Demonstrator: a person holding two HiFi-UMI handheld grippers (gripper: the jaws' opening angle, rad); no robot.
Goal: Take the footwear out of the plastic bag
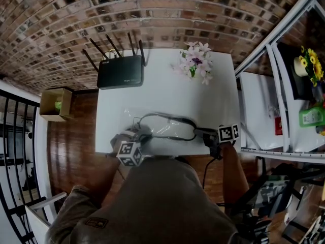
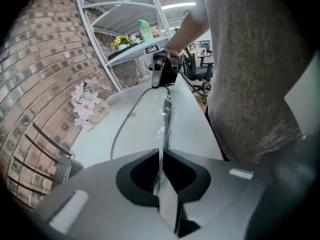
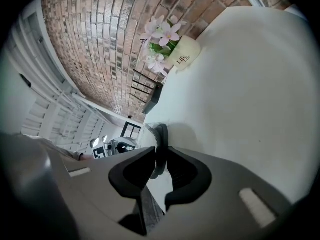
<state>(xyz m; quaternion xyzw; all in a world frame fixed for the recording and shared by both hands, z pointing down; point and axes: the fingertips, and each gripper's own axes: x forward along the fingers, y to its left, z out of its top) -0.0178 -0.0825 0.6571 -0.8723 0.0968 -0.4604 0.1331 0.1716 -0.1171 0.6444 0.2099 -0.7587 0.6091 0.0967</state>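
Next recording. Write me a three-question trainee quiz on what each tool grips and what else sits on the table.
1. True or false: the left tool is shut on the plastic bag.
2. The right tool holds: A) a cup B) the footwear C) nothing.
3. Fill in: the far end of the table holds a black router and pink ____.
Key: 1 true; 2 B; 3 flowers.

Head view looks steeply down; both gripper views face each other across table.
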